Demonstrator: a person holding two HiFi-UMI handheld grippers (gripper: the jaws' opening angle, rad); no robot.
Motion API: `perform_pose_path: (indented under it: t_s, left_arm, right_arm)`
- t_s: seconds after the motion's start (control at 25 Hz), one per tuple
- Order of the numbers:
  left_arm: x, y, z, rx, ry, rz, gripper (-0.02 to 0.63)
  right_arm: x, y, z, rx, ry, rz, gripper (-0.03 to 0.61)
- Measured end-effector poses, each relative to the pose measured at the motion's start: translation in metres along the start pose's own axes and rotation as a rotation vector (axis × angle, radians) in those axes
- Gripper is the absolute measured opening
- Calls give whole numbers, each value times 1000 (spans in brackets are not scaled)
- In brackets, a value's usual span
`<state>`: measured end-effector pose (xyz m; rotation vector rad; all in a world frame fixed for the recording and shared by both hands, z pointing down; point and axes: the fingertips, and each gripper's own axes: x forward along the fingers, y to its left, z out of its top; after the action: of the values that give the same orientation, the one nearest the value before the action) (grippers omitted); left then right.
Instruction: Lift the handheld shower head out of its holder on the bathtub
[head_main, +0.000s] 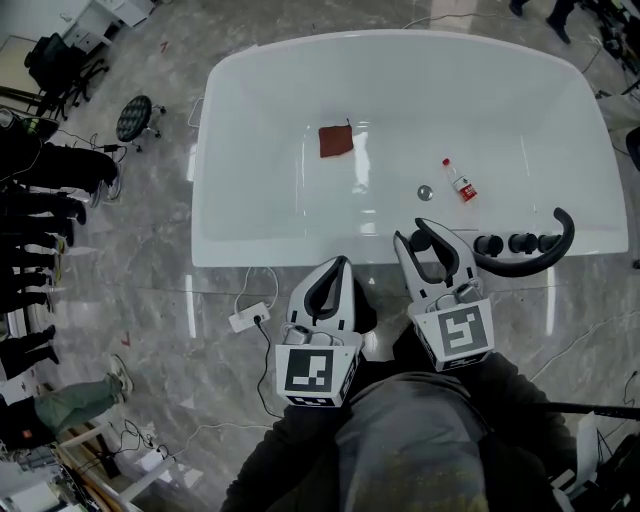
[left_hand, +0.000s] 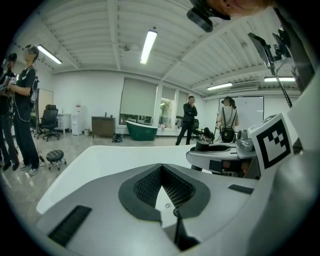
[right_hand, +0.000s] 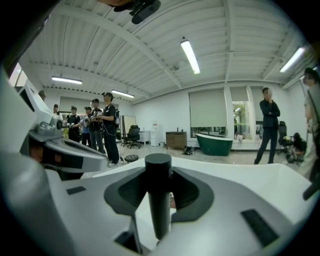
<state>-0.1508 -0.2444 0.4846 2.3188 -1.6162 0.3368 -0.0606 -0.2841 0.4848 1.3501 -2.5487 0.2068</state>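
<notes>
Two grippers checked: my right gripper (head_main: 421, 240) is clamped on the upright black handheld shower head (right_hand: 158, 195) at the bathtub's (head_main: 300, 255) near rim, beside three black knobs (head_main: 518, 242). My left gripper (left_hand: 161, 169) is clenched on nothing.

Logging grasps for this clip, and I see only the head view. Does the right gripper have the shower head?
Observer: Yes. In its own view the right gripper is closed on the shower head, a black handle standing upright between its jaws.
Operator: And the left one?
Observer: The left gripper is shut and empty in its own view. Only the bathtub rim shows past its tips.
</notes>
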Motion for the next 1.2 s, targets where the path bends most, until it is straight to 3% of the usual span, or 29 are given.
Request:
perform_pose_path:
  t_s: [0.44,0.92,1.2]
  left_arm:
    - [-50,-33,64,31,-21,-3,3]
    - [-85,-59,110,106,-131,10,3]
    - [-101,-65,120,129,-160,18,3]
  right_arm:
    - [-47,7,91,-24,-69,12,133]
    - [-90,25,169,-73,-239,70,134]
    - [-99,35,177,-85,-263,89,134]
